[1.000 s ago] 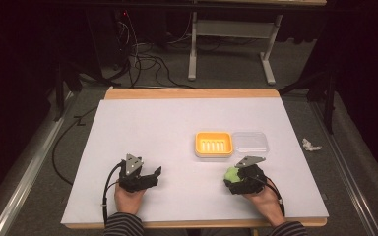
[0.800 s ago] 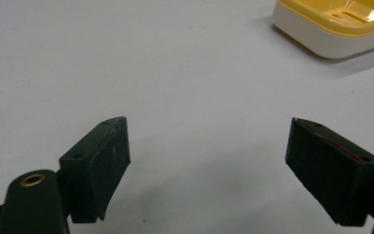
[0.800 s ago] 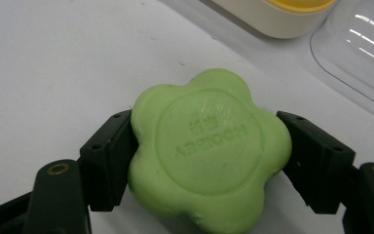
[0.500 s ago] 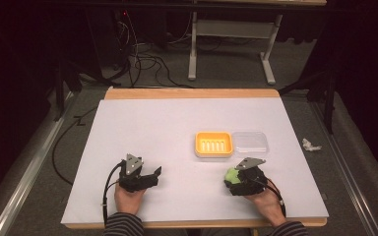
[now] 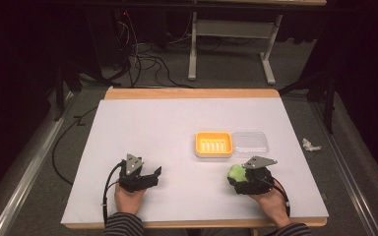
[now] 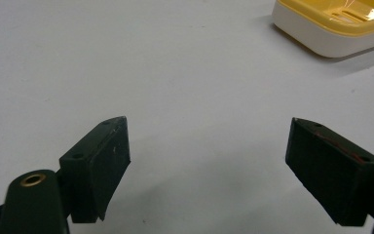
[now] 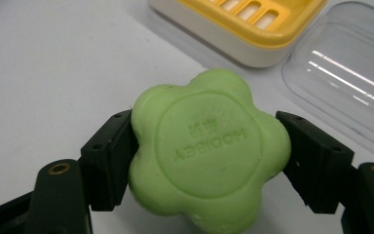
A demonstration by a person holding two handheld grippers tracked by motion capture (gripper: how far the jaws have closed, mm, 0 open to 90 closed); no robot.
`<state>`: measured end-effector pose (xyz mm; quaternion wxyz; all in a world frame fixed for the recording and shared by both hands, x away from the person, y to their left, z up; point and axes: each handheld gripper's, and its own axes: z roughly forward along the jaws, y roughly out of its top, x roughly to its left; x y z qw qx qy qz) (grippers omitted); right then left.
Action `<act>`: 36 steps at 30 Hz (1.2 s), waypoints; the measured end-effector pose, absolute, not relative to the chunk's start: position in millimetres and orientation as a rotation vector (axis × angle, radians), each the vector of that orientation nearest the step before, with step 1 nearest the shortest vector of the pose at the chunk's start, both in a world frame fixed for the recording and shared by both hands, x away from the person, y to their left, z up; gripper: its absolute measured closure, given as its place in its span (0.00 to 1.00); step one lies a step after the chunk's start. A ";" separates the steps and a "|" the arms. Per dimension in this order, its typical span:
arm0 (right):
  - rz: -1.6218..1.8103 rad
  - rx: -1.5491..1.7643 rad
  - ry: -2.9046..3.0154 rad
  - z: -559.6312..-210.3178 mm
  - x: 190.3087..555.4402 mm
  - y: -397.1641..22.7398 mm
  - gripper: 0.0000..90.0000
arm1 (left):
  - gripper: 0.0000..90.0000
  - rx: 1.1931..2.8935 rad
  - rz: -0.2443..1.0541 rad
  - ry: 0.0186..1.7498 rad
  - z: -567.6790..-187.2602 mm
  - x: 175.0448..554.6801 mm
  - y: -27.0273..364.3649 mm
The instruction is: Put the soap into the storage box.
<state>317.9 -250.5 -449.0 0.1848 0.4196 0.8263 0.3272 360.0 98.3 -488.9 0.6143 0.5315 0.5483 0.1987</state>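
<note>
One green soap in right claw, stamped face up, probably level.

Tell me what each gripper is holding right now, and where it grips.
The right gripper clamps the green flower-shaped soap across its opposite side edges. The left gripper is open and holds nothing.

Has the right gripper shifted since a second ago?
No. In the high view the right gripper, shut on the green soap, sits as before, just below the yellow soap dish.
</note>
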 end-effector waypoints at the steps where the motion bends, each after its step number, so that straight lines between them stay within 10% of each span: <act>1: 0.933 1.187 2.326 -446.8 317.9 -252.6 0.31 | 0.19 1.224 0.458 1.264 -488.9 360.1 98.3; 36: 1.068 1.201 2.260 -398.7 351.8 -269.5 0.31 | 0.19 1.226 0.455 1.262 -489.0 360.1 98.2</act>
